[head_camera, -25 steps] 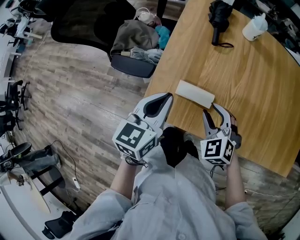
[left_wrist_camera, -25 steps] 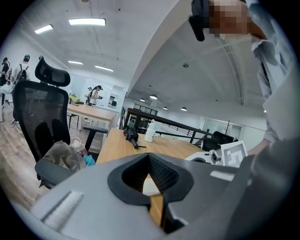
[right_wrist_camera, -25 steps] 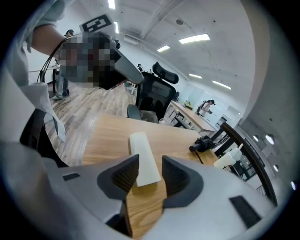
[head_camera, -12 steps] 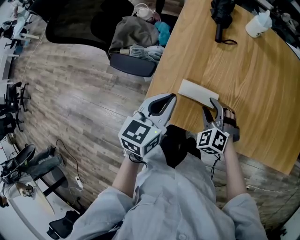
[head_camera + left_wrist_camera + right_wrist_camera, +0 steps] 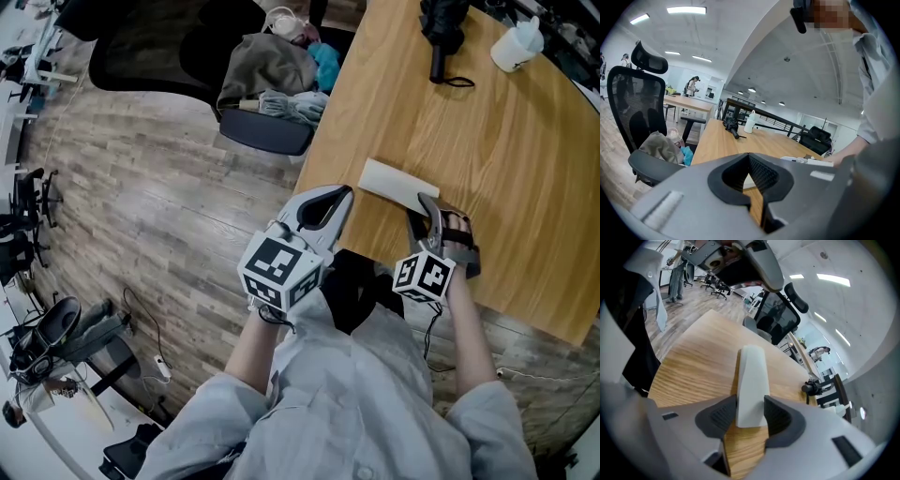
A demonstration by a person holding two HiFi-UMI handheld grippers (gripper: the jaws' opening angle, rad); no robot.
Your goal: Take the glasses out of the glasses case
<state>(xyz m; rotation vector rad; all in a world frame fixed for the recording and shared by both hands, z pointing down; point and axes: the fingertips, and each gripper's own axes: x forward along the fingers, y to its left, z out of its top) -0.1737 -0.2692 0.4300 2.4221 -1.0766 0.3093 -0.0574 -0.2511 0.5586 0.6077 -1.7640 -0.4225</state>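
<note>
A closed white glasses case (image 5: 392, 185) lies on the wooden table (image 5: 511, 159) near its front left corner. My right gripper (image 5: 430, 212) points steeply down at the case's near right end. In the right gripper view the case (image 5: 752, 376) runs away from me, its near end between the jaws of the right gripper (image 5: 751, 417). The black pads (image 5: 721, 414) flank it closely with no clear squeeze. My left gripper (image 5: 330, 199) hangs at the table's left edge, just short of the case, jaws together and empty. The left gripper (image 5: 755, 180) looks level along the tabletop.
A folded black umbrella (image 5: 439, 33) and a white bottle (image 5: 516, 47) lie at the table's far end. An office chair (image 5: 267, 131) piled with clothes (image 5: 274, 67) stands left of the table on the wood floor. A person stands far off in the room (image 5: 692, 85).
The right gripper has come down and rolled, and its jaws now straddle the case's near end. The left gripper has sunk a little beside the table edge.
</note>
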